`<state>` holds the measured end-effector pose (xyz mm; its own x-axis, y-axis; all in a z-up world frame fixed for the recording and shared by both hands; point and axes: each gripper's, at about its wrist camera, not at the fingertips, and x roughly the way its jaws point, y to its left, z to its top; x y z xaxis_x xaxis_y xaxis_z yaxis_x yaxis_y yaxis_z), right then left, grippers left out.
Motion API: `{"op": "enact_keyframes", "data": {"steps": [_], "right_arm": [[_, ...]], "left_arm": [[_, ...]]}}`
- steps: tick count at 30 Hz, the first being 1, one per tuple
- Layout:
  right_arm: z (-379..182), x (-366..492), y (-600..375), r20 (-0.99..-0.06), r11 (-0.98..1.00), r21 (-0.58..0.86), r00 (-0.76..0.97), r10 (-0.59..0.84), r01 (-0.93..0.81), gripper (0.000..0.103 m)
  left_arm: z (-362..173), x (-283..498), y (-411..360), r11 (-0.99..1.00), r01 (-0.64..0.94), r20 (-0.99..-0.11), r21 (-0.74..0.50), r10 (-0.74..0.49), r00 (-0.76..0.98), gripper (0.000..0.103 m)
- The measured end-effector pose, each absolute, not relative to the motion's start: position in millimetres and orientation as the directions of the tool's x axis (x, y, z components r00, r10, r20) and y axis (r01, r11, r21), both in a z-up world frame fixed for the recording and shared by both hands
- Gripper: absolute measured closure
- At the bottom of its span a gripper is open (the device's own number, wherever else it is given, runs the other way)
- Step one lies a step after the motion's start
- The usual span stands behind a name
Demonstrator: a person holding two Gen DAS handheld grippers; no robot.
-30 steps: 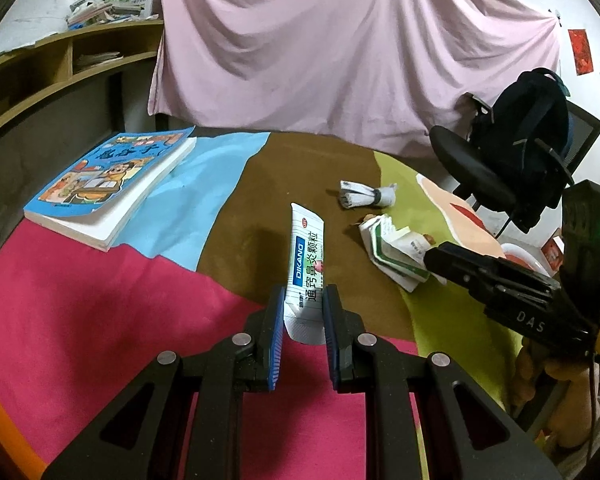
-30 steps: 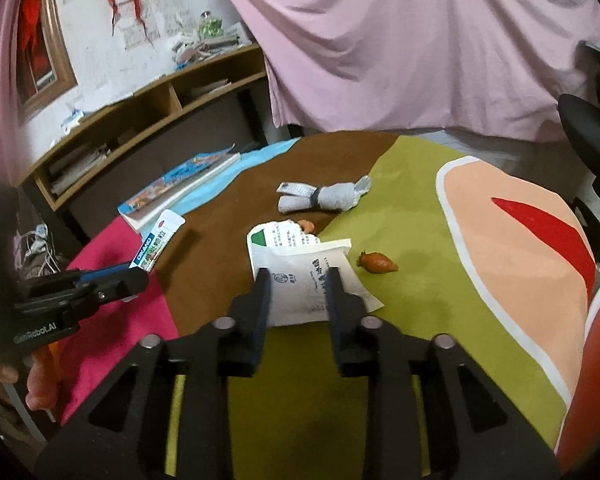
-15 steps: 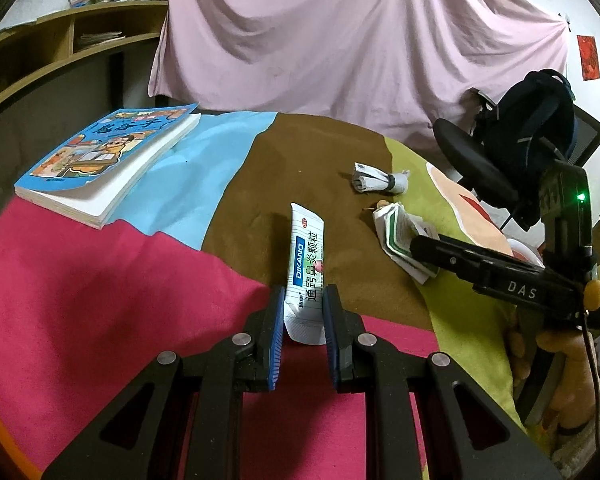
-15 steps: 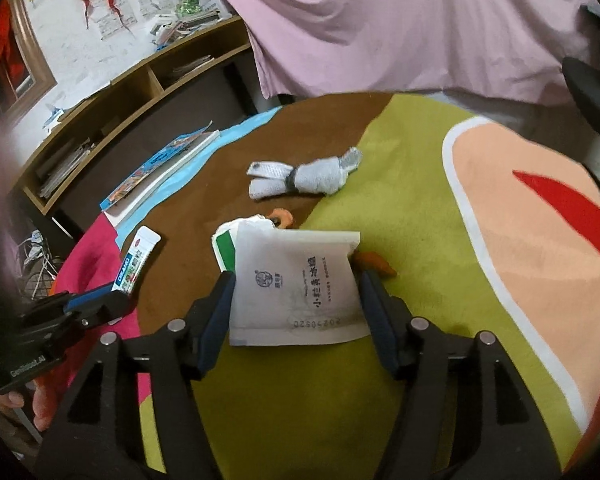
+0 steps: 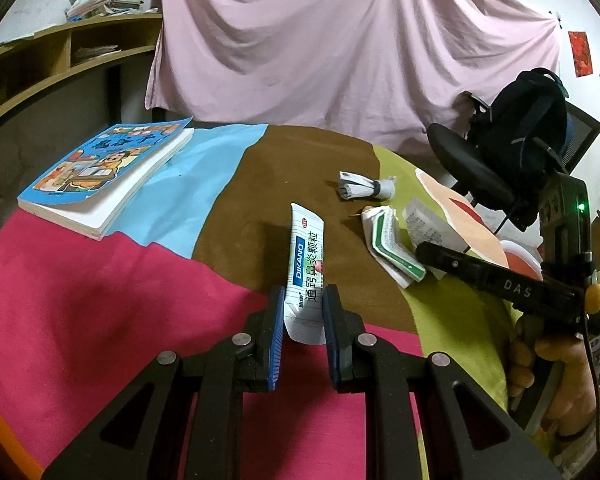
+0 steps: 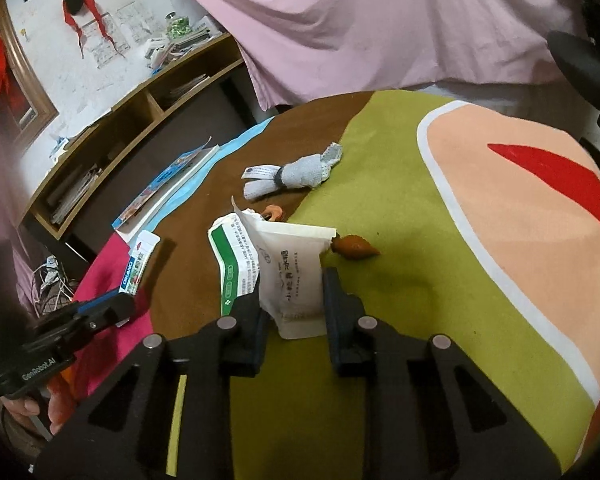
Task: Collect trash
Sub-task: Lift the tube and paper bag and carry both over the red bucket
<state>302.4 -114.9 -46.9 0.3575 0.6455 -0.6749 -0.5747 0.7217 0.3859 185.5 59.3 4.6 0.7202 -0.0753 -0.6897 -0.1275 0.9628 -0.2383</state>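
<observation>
Left wrist view: left tongs (image 5: pixel 303 322) clamped on the lower end of the DIKANG sachet (image 5: pixel 306 266); far end of the sachet angled up off the multicoloured worktop (image 5: pixel 100 300).
Right wrist view: right tongs (image 6: pixel 290 298) closed on the bottom of the white paper packet (image 6: pixel 294 268), packet tipped up between the fingers.
Beside the packet: green-edged wrapper (image 6: pixel 232 256) lying just left of it, touching or overlapping (cannot tell which).
Still on the worktop: rolled grey wrapper (image 6: pixel 290 176) further back; orange scrap (image 6: pixel 354 245) just behind the packet's top corner; smaller orange bit (image 6: pixel 272 213) near the wrapper.
Not trash, likely: blue children's book (image 5: pixel 104 172) at the far left.
Bin: none in sight in either view.
Risk, left: hold sits on the very end of a thin sachet, so a quick swing could pull it out or let it pivot and drop.
Risk, right: paper packet is soft and bowed; squeezed only at the base, could crumple, slip free, or drag the green-edged wrapper along and shed it midway.
Risk, both: hands close together (each tool visible in the other's view), so a crossing move could knock them.
</observation>
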Motion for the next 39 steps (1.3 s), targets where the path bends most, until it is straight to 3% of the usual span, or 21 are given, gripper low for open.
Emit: {"op": "enact_keyframes", "data": {"steps": [5,9,17,23,32,39], "right_arm": [[-35.7,293.1,-123.3,-0.631,0.724,0.36,0.418,0.653,-0.588,0.052],[-14.2,272.6,-145.4,-0.518,0.736,0.335,0.538,0.665,-0.588,0.052],[22.1,217.7,-189.8,-0.336,0.81,0.168,0.739,0.583,-0.562,0.051],[43.4,199.1,-233.2,-0.223,0.86,0.153,0.831,0.509,-0.486,0.051],[49.4,191.0,-306.6,-0.199,0.916,0.21,0.902,0.383,-0.343,0.05],[43.6,196.8,-356.9,-0.239,0.931,0.282,0.923,0.301,-0.231,0.051]], "left_arm": [[12.1,185.1,51.4,0.969,-0.111,-0.67,-0.22,-0.067,0.74,0.088],[25.4,186.3,37.7,0.975,-0.075,-0.621,-0.207,-0.072,0.78,0.088],[71.8,185.4,-11.9,0.986,0.075,-0.456,-0.147,-0.135,0.88,0.088],[95.2,182.0,-58.6,0.98,0.188,-0.368,-0.07,-0.201,0.908,0.088],[96.7,195.1,-135.4,0.94,0.342,-0.353,-0.014,-0.324,0.878,0.088],[89.0,219.1,-191.6,0.901,0.432,-0.404,-0.023,-0.404,0.821,0.088]]}}
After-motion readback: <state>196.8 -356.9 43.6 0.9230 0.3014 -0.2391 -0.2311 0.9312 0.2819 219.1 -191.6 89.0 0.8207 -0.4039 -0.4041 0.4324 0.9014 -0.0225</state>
